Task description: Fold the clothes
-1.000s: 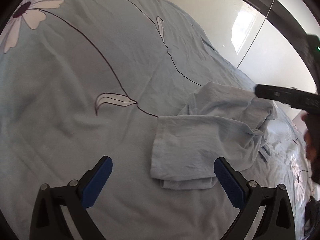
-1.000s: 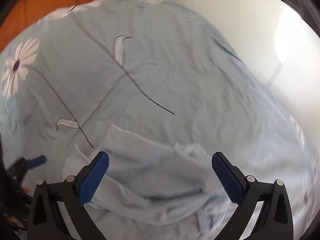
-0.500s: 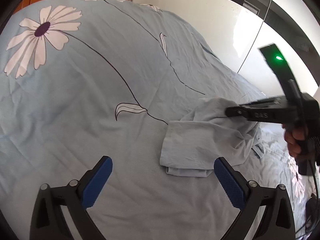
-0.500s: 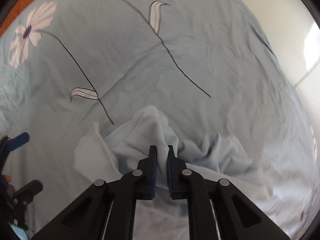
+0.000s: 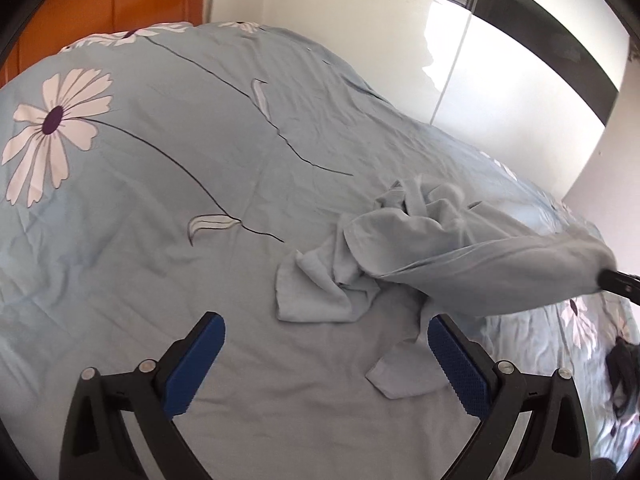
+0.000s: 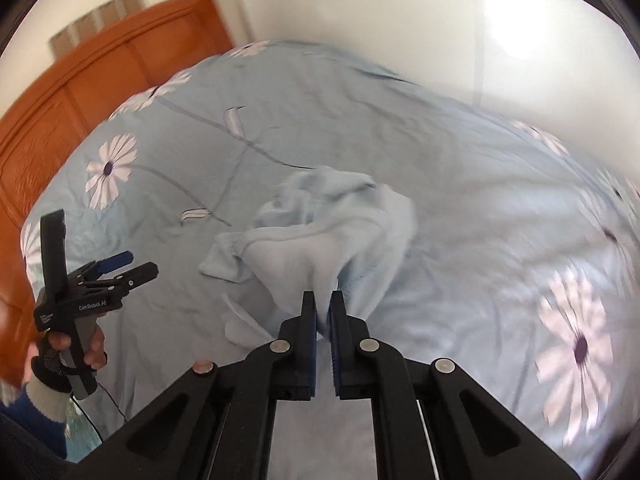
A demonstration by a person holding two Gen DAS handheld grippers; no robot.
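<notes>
Garment [image 6: 320,236], pale blue, pinched by right gripper [image 6: 324,312]; its shape lost in bunching. Left gripper [image 5: 326,364] wide apart, empty. Bedspread [image 5: 160,184] blurred in right view.

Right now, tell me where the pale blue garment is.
The pale blue garment lies bunched mid-bed on the floral bedspread, one fold pinched in the right claw, right of the empty left claw.

The garment [image 5: 384,256] lies on the bed [image 5: 160,184], one end lifted off it toward the right hand-held gripper [image 6: 323,312], which pinches the cloth. The left hand-held gripper [image 5: 326,364] hangs above the bed, before the garment and apart from it. A headboard [image 6: 52,128] stands behind the bed.
</notes>
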